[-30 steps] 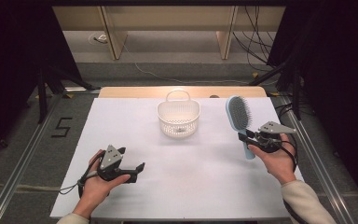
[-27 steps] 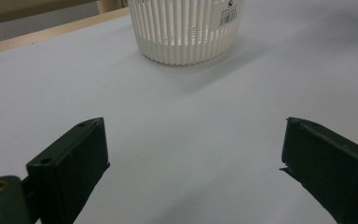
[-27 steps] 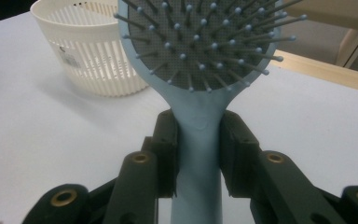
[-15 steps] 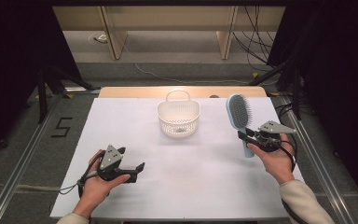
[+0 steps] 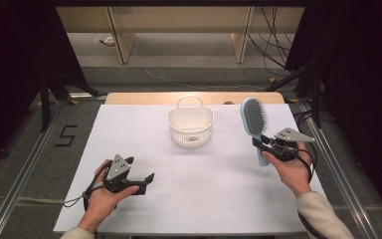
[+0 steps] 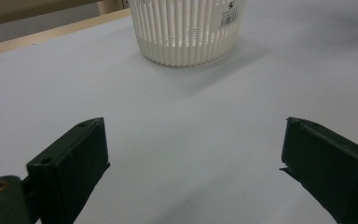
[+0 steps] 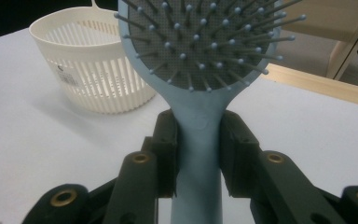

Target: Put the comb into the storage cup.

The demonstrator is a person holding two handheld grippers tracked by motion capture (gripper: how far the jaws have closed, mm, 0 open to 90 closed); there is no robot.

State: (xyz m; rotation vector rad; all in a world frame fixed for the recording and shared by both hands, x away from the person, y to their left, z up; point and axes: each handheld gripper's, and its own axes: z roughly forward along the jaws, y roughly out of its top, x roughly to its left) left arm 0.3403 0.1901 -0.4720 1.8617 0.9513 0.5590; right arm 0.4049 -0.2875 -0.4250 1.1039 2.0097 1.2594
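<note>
A light blue hairbrush (image 5: 255,118) with a grey bristle pad stands raised over the right side of the white table, bristles facing the camera. My right gripper (image 5: 262,145) is shut on its handle (image 7: 198,144), the two black jaws pressing it from both sides. A white slatted basket (image 5: 190,124) with a loop handle sits at the table's middle back; it appears left of the brush (image 7: 200,42) as the basket (image 7: 91,70) in the right gripper view. My left gripper (image 5: 146,179) rests low at the front left, open, jaws wide apart (image 6: 193,154), pointing toward the basket (image 6: 186,28).
The white table top (image 5: 219,184) has a wooden strip (image 5: 144,98) along its far edge. Cables (image 5: 278,45) lie on the floor behind at right. A label with a 5 (image 5: 65,135) is on the floor to the left.
</note>
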